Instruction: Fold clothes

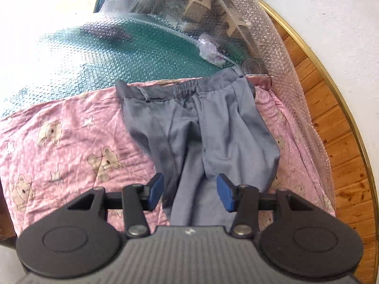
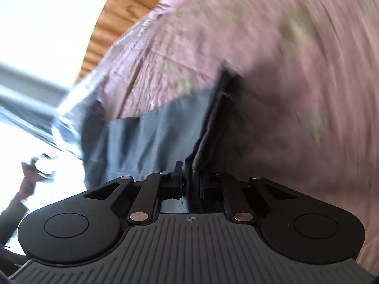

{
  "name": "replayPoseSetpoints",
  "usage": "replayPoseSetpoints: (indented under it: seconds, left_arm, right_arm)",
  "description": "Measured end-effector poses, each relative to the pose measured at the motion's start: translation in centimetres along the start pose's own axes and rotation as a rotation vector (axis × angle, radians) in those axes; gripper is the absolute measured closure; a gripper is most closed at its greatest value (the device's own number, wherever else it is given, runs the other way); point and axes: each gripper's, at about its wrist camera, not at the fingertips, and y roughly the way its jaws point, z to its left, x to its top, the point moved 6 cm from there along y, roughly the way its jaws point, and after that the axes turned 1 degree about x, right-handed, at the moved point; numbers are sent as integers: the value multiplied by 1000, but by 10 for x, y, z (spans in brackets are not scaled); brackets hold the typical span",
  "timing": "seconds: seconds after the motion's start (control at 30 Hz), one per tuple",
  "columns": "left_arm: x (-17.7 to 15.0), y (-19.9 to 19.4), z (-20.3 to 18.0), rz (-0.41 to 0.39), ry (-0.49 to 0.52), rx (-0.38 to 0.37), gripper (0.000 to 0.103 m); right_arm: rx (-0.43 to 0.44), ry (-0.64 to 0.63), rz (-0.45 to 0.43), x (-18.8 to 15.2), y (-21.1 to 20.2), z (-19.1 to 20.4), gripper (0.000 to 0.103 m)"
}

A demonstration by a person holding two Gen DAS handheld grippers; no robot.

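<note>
Grey-blue trousers (image 1: pixel 201 127) lie on a pink bear-print quilt (image 1: pixel 71 142), waistband at the far end, legs running toward me. My left gripper (image 1: pixel 190 193) is open just above the trousers, its blue pads (image 1: pixel 156 190) on either side of the leg cloth without clamping it. In the blurred right wrist view, my right gripper (image 2: pixel 189 179) is shut on a dark edge of the trousers (image 2: pixel 151 132), which stretch away over the quilt (image 2: pixel 272 59).
A green bubble-textured mat (image 1: pixel 106 47) lies beyond the quilt. A bubble-wrap bundle with boxes (image 1: pixel 201 4) stands at the back. Wooden floor (image 1: pixel 331 118) and a gold rim (image 1: pixel 341 99) lie to the right. Bubble wrap (image 2: pixel 99 71) edges the quilt.
</note>
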Motion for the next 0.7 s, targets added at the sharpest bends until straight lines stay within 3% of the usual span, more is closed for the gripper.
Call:
replayPoseSetpoints:
  seconds: [0.13, 0.3, 0.47, 0.6, 0.63, 0.7]
  left_arm:
    - [-15, -9, -24, -1, 45, -25, 54]
    - [-35, -12, -32, 15, 102, -32, 53]
    - [-39, -7, 0, 34, 90, -11, 53]
    - [-21, 9, 43, 26, 82, 30, 47]
    - [-13, 16, 55, 23, 73, 34, 45]
    - [4, 34, 78, 15, 43, 23, 42]
  right_arm:
    - [-155, -39, -136, 36, -37, -8, 98]
    - [-332, 17, -156, 61, -60, -67, 99]
    - [-448, 49, -191, 69, -66, -102, 99]
    - [-531, 33, -204, 61, -63, -101, 100]
    - [-563, 41, -211, 61, -63, -99, 98]
    - [-673, 65, -244, 60, -68, -93, 73]
